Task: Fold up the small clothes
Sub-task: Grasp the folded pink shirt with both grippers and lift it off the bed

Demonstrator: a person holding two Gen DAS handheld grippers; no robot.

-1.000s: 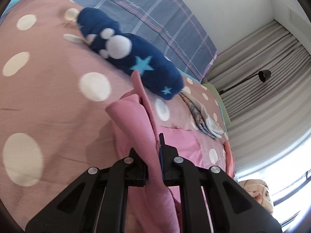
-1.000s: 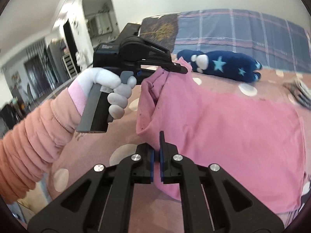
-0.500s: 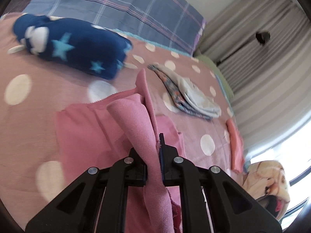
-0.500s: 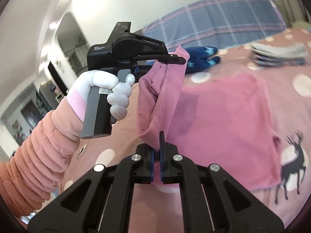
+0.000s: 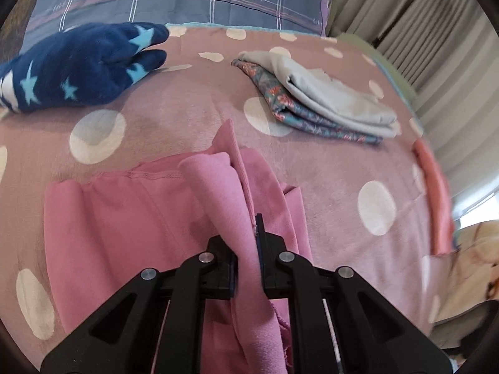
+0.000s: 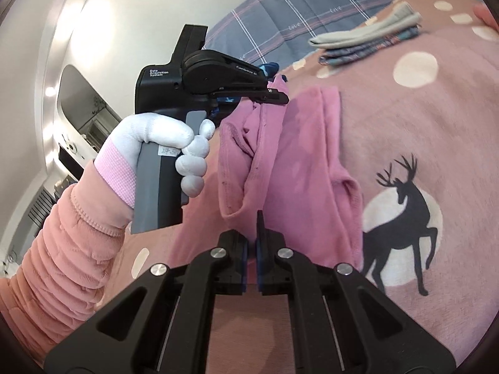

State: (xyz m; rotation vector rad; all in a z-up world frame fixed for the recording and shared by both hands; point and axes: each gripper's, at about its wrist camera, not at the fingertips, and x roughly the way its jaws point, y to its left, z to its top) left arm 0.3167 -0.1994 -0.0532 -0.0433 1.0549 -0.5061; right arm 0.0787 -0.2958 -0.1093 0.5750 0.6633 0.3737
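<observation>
Both grippers, left (image 5: 248,249) and right (image 6: 252,243), clamping the pink garment (image 5: 124,218), have swung its edge toward the folded stack (image 5: 321,103) at two o'clock, mid-fold.

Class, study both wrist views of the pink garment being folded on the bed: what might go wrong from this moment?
1. The left gripper pinches a bunched edge of the pink garment; the fold may land creased.
2. The right gripper holds only a thin edge, which might slip.
3. The stack of folded clothes lies nearby; a swing could disturb it.
</observation>
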